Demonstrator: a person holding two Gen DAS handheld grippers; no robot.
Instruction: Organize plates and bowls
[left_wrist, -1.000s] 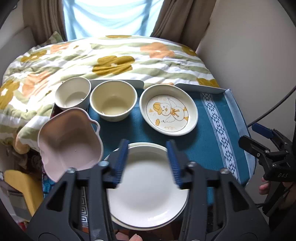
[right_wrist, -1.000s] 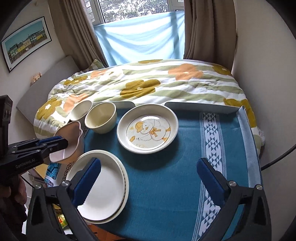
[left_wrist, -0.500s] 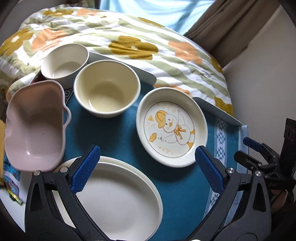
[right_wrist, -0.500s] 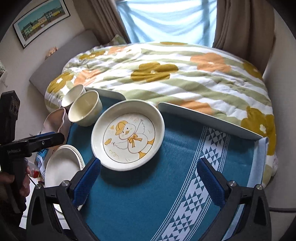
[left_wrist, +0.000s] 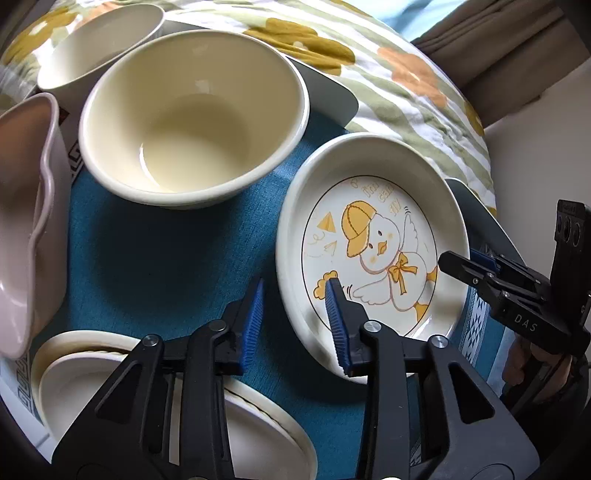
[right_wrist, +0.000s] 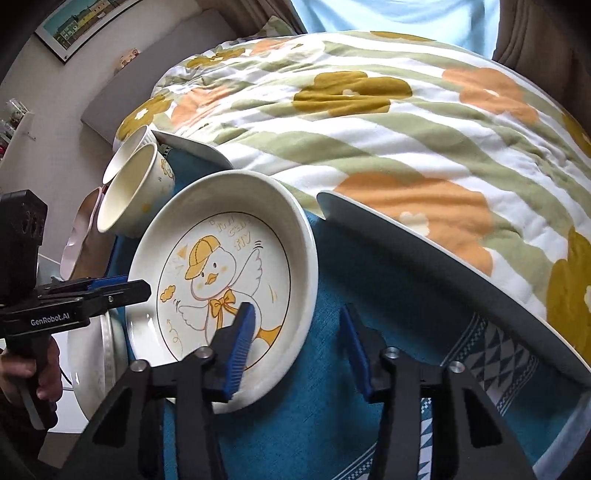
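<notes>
Plates and bowls stand together on a teal woven cloth (left_wrist: 155, 258) with a white patterned border, which lies against a quilt (right_wrist: 369, 122) printed with orange and mustard flowers.

Largest of the crockery is a shallow white plate with a cartoon duck in a yellow cap (left_wrist: 373, 236). It sits on the cloth between the two grippers.

To its left is a deep cream bowl (left_wrist: 192, 122), with a smaller white bowl (left_wrist: 99, 40) just behind it.

A pale pink wavy-edged dish (left_wrist: 22, 229) lies at the left edge of the cloth. Near it, in the front left corner, is a stack of plain white plates (left_wrist: 74, 369).

The left gripper (left_wrist: 295, 282) straddles the duck plate's left rim, with one blue pad over the cloth and the other over the plate's inside. Its jaws have just been closing. The rim is between them, but a gap shows on either side.

The right gripper (right_wrist: 298, 308) straddles the opposite rim in the same way. Its jaws have also just been closing, and the pads are not visibly pressing on the rim.
</notes>
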